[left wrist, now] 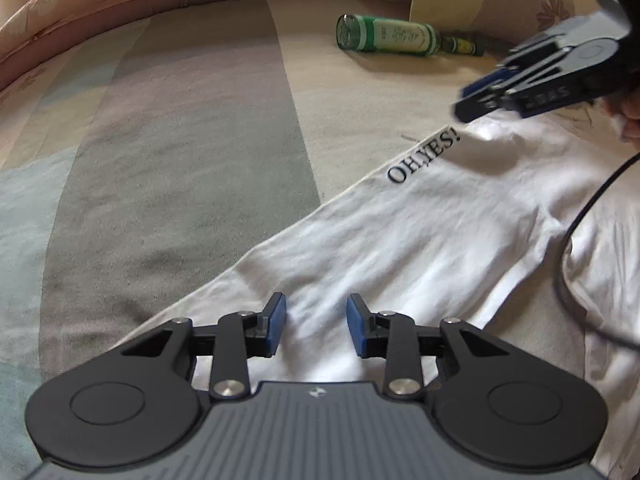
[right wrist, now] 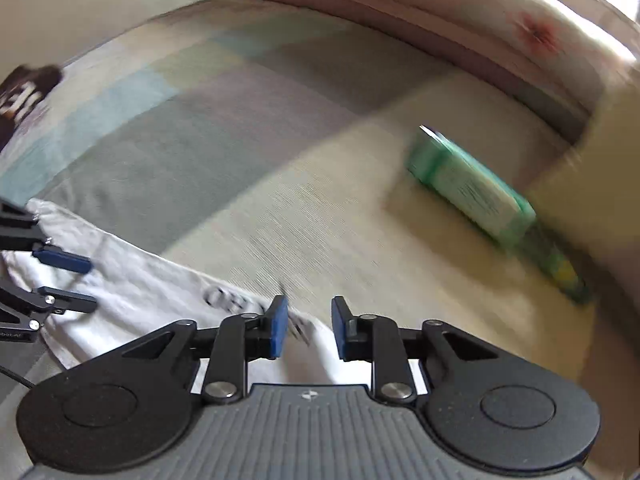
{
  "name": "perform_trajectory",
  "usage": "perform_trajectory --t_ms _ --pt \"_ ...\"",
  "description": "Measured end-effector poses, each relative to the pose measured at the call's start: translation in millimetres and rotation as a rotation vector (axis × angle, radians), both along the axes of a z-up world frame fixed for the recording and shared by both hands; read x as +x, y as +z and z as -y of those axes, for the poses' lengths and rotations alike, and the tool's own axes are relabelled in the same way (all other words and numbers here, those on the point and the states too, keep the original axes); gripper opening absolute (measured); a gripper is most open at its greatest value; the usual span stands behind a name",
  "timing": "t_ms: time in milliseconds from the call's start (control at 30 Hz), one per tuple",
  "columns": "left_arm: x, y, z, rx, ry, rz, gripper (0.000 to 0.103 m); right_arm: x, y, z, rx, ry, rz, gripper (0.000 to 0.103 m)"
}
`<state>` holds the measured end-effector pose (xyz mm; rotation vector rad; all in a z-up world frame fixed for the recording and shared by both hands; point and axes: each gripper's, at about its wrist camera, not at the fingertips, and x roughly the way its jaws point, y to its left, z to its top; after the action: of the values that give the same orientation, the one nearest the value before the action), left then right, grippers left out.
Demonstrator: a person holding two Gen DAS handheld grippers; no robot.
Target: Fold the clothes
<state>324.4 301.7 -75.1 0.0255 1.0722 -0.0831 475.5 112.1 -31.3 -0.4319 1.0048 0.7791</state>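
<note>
Where the left wrist camera looks down, a white shirt (left wrist: 420, 248) lies spread on a striped bed cover (left wrist: 168, 184). The shirt has the black words "OH,YES!" (left wrist: 425, 158) near its far edge. The left gripper (left wrist: 316, 326) hangs just over the near part of the shirt. Its two blue pads (left wrist: 277, 326) stand apart, with a gap between them, and they pinch nothing. The right gripper (left wrist: 486, 106) is at the far corner of the shirt, past the words; I cannot tell from here if it touches the cloth. A black cable (left wrist: 568, 264) curls across the right side of the shirt. Well beyond the shirt a green bottle (left wrist: 396, 36) lies on its side, next to a folded pink blanket (left wrist: 120, 4).

In the right wrist camera the picture is blurry. The right gripper (right wrist: 310, 328) is over the far edge of the shirt (right wrist: 132, 292), close to the smeared black words. Its pads are apart and hold nothing. The left gripper (right wrist: 66, 282) pokes in over the left part of the shirt, its pads apart too. The green bottle (right wrist: 472, 188) lies far off to the right of the shirt, on the bed cover (right wrist: 248, 132).
</note>
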Motion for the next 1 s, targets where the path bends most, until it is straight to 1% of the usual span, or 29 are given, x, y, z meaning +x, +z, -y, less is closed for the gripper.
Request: perform_trajectory --t_ms 67,133,167,200,300,333,400,433,500,567,600,667,733,767,833,867,933,1000 --pt "-2.6 -3.7 -2.9 -0.017 0.024 -0.004 0.035 5.7 -13.6 28.8 -0.031 -0.127 -0.034 0.035" --pt "-3.6 -2.5 -4.9 -0.03 0.038 -0.006 0.035 14.6 -21.6 45.5 0.0 -0.198 -0.036 0.035" --pt "-3.7 -2.1 -4.1 -0.025 0.034 -0.008 0.035 18.9 -23.5 47.6 0.004 -0.199 -0.021 0.035" --pt "-3.7 -2.0 -2.7 -0.017 0.026 -0.009 0.035 23.2 -24.7 47.1 0.001 -0.185 0.0 0.035" --pt "-5.4 -1.2 -0.2 0.006 0.001 -0.009 0.036 29.2 -23.1 38.9 -0.03 -0.046 0.049 0.035" --pt "-6.0 -1.3 0.0 0.008 -0.002 -0.008 0.036 30.6 -22.1 36.3 -0.05 0.002 0.054 0.035" --pt "-4.1 -2.3 0.2 0.012 0.002 -0.005 0.037 31.5 -17.8 32.7 -0.09 0.047 0.023 0.035" --pt "-4.4 -2.9 1.1 0.015 0.006 -0.003 0.037 30.9 -15.8 32.5 -0.096 0.05 -0.003 0.035" --pt "-4.7 -3.7 2.9 0.021 0.015 0.002 0.039 31.0 -19.2 33.9 -0.093 0.009 -0.067 0.035" --pt "-4.4 -4.1 4.4 0.024 0.027 0.004 0.04 32.4 -32.7 31.4 -0.102 -0.036 -0.093 0.035" --pt "-3.7 -3.8 4.9 0.026 0.033 0.002 0.04 34.3 -40.7 29.3 -0.097 -0.062 -0.091 0.036" --pt "-1.7 -2.5 5.3 0.031 0.04 -0.005 0.041 38.3 -46.4 21.2 -0.062 -0.075 -0.014 0.037" --pt "1.1 -0.2 5.4 0.042 0.034 -0.015 0.041 44.1 -46.6 11.3 -0.045 -0.063 0.052 0.043" --pt "2.3 1.2 5.6 0.048 0.029 -0.019 0.041 48.9 -45.0 9.0 -0.034 -0.068 0.046 0.043" --pt "2.5 3.3 6.1 0.062 0.026 -0.019 0.041 56.9 -37.6 9.2 -0.003 -0.084 0.003 0.043" --pt "2.2 5.0 6.3 0.069 0.026 -0.013 0.041 53.2 -30.9 10.9 0.011 -0.067 0.0 0.043" --pt "1.3 7.4 7.1 0.056 0.022 -0.005 0.041 41.3 -19.8 13.3 0.024 -0.014 0.014 0.045" --pt "0.5 4.8 8.9 0.05 0.02 -0.011 0.041 34.1 -22.3 12.1 -0.008 0.054 0.051 0.05"
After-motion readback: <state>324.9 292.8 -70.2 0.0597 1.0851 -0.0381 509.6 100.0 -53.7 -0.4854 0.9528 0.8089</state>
